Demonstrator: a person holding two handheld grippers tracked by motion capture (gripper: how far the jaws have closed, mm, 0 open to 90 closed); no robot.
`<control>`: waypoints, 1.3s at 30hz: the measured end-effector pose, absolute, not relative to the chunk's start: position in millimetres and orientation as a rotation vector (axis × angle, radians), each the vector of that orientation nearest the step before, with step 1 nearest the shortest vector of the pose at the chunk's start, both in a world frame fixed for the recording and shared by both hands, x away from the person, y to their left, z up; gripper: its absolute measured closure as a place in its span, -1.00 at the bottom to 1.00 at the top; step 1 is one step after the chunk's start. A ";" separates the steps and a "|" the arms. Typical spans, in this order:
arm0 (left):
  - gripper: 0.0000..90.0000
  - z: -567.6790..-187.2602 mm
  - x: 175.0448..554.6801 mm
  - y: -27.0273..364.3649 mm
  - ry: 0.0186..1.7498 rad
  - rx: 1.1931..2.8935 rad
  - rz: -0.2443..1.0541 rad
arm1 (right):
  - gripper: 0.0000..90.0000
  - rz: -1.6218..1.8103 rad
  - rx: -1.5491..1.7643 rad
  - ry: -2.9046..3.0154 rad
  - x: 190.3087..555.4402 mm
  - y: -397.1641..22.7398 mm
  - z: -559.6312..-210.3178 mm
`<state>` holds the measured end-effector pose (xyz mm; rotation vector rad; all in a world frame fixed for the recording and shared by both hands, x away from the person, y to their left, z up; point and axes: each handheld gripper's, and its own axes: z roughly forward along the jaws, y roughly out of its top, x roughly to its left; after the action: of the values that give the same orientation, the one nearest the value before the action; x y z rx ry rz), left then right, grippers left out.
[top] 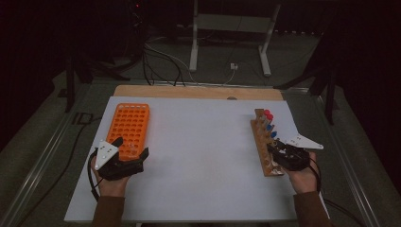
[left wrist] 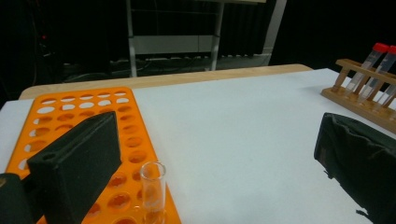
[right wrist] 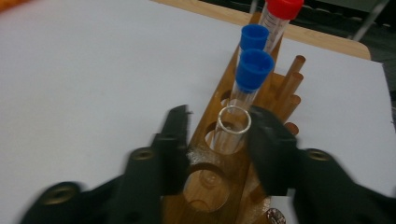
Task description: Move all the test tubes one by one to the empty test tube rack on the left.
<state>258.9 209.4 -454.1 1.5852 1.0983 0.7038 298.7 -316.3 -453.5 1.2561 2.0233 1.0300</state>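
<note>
You are working two racks on the white counter [top: 198, 156]. Your right gripper [right wrist: 215, 140] is sitting at the near end of the wooden rack [top: 265, 142], its jaws bracketing an open, uncapped glass tube [right wrist: 231, 130] that is standing in one of the rack's holes. The far jaw is lying against or just beside the tube's rim; the near jaw is standing a little apart from it, so the jaws are not clamping yet. The picture is slightly blurred there, so contact on the far side is probably, not certainly, made. Behind that tube, two blue-capped tubes [right wrist: 252, 70] and a red-capped tube [right wrist: 280, 14] are standing upright in the same rack. Your left gripper [top: 126, 152] is hovering at the near right corner of the orange rack [top: 127, 125], its jaws spread wide apart and gripping nothing. Between them, nearer the left jaw, a second clear open tube [left wrist: 152, 191] is standing upright in a near-edge hole of the orange rack, touching neither jaw.
</note>
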 end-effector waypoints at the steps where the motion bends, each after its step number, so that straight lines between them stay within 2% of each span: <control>1: -0.97 -454.4 259.0 208.7 1.097 1.589 0.703 | 0.63 1.020 1.243 2.018 300.6 -314.6 -454.0; 4: -0.97 -455.0 258.9 206.3 1.093 1.598 0.704 | 0.68 1.008 1.246 2.007 302.6 -313.3 -454.3; 22: -0.97 -458.4 258.3 201.1 1.088 1.617 0.688 | 0.70 1.040 1.309 1.995 303.9 -316.3 -452.7; 39: -0.97 -458.1 258.5 194.5 1.069 1.646 0.688 | 0.70 1.157 1.214 1.934 286.5 -323.8 -398.5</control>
<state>258.5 194.5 -458.1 1.6462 1.0693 0.6881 286.5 -323.8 -398.5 1.2136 1.9342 1.1568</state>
